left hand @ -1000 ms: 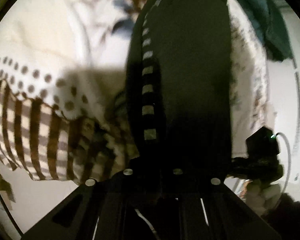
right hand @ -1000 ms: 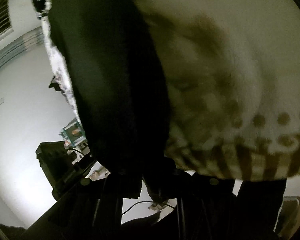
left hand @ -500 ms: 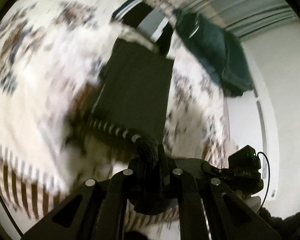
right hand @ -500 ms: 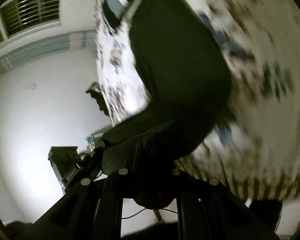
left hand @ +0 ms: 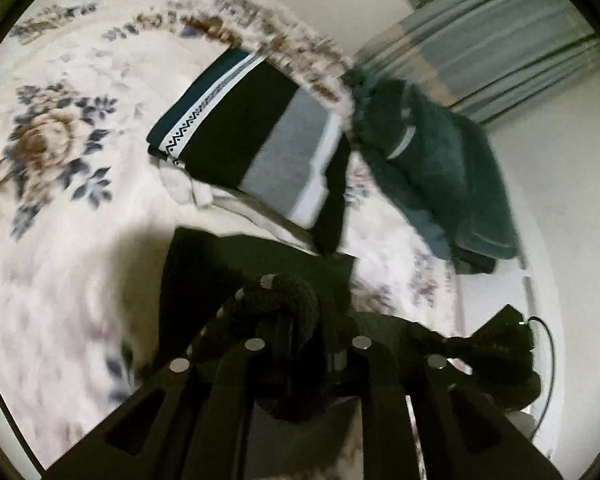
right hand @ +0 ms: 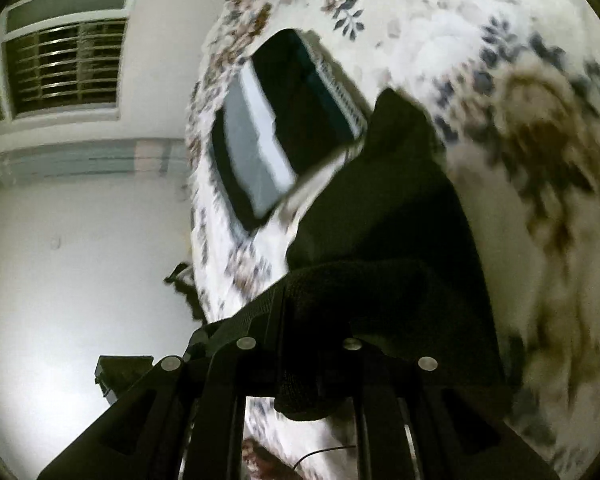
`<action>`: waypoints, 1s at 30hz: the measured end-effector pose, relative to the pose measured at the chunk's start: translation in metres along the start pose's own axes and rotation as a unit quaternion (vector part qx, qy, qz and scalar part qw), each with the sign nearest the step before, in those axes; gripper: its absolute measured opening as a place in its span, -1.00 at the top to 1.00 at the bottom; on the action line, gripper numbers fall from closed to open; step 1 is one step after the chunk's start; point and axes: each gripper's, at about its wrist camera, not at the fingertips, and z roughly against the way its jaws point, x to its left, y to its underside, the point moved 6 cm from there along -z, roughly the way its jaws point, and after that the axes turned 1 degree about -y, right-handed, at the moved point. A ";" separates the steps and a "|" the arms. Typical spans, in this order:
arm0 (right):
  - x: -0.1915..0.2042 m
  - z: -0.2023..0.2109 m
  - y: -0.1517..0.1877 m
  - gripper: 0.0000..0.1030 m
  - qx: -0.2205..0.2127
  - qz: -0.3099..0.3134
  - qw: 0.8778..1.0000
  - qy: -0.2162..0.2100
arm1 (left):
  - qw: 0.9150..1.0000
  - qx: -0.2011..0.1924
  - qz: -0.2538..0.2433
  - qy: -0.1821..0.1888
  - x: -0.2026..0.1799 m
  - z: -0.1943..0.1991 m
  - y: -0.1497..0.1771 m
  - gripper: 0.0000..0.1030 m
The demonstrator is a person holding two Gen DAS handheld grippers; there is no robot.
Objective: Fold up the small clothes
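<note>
A black garment (left hand: 236,276) with a dashed white trim lies on the floral bedspread (left hand: 60,184), its near edge bunched between the fingers of my left gripper (left hand: 300,320). My right gripper (right hand: 300,312) pinches the same black garment (right hand: 384,232) at another spot. Both pairs of jaws are starting to open with the cloth still between them. Just beyond the garment sits a folded stack topped by a black, grey and white striped piece (left hand: 256,140), also seen in the right wrist view (right hand: 284,132). The right gripper's body (left hand: 500,344) shows at the lower right of the left wrist view.
A dark teal garment (left hand: 432,168) lies heaped at the bedspread's far right edge. The bed edge drops to a white wall (right hand: 80,260) with a barred window (right hand: 64,64) above. A black box (right hand: 120,372) sits low on the left.
Both grippers swept the black garment across the bed, away from a striped and dotted cloth, toward the folded stack. The garment once filled the views; now it lies short before the stack.
</note>
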 end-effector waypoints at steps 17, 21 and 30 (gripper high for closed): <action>-0.038 0.004 -0.056 -0.61 0.004 0.037 0.993 0.114 | 0.996 0.028 0.079 -0.009 0.076 -0.009 0.009 -0.06; -0.058 0.011 -0.039 -0.67 0.043 0.076 0.985 0.149 | 0.995 0.040 0.093 -0.022 0.084 0.031 0.090 -0.17; -0.097 -0.046 -0.054 -0.82 0.144 0.119 0.970 0.159 | 0.963 0.071 0.259 0.016 0.111 0.014 0.227 -0.39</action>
